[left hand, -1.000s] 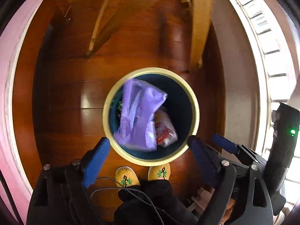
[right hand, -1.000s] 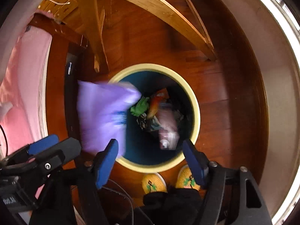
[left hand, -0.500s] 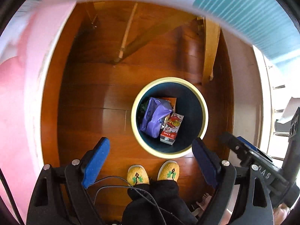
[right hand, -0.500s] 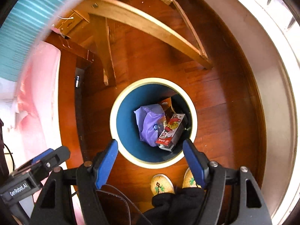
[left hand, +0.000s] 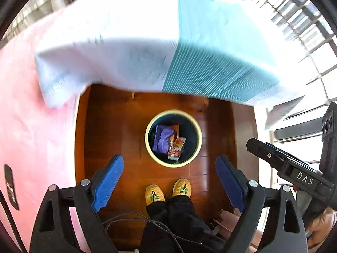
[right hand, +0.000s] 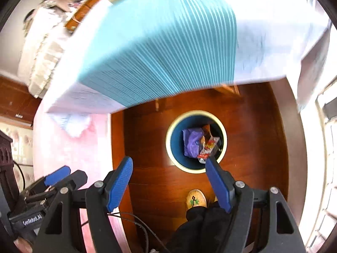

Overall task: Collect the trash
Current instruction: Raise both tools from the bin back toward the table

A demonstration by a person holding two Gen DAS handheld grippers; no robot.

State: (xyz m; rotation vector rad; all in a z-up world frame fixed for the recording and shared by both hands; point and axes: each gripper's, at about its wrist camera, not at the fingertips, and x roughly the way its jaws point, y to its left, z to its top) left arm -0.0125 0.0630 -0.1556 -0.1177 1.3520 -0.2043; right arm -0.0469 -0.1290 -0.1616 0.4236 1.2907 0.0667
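Two hand-held grippers hang high over a round waste bin (left hand: 190, 117) on a dark, glossy wooden floor (left hand: 118, 130), both with jaws spread wide and nothing between them. The left gripper (left hand: 169, 169) shows two blue, finely textured pads (left hand: 108, 180) on black angular arms, with only bare floor and the near rim of the bin in the gap. The right gripper (right hand: 168, 176) stands just as wide; one of its blue pads (right hand: 218, 184) overlaps the bin's near edge in the right wrist view, though it is well above it and touches nothing.

The bin has a pale yellow rim and a deep blue inner wall. Inside it lies the collected trash: a crumpled purple plastic bag (left hand: 161, 140) on the side away from the window (left hand: 316, 42), and beside it a small printed carton (left hand: 177, 147) in red and white, tilted against the wall (an orange wrapper edge shows behind them, too small to read).

Beyond the bin, a table edge draped in a cloth (left hand: 210, 63) of white and teal-striped panels fills the upper frame, blurred. A pink fabric surface (left hand: 31, 126) spreads to one side of the bin. Just nearer than the bin, a person's yellow patterned slippers (left hand: 154, 193) and dark trouser legs (left hand: 174, 217) stand on the floor, with a thin black cable (left hand: 130, 216) looping beside them.
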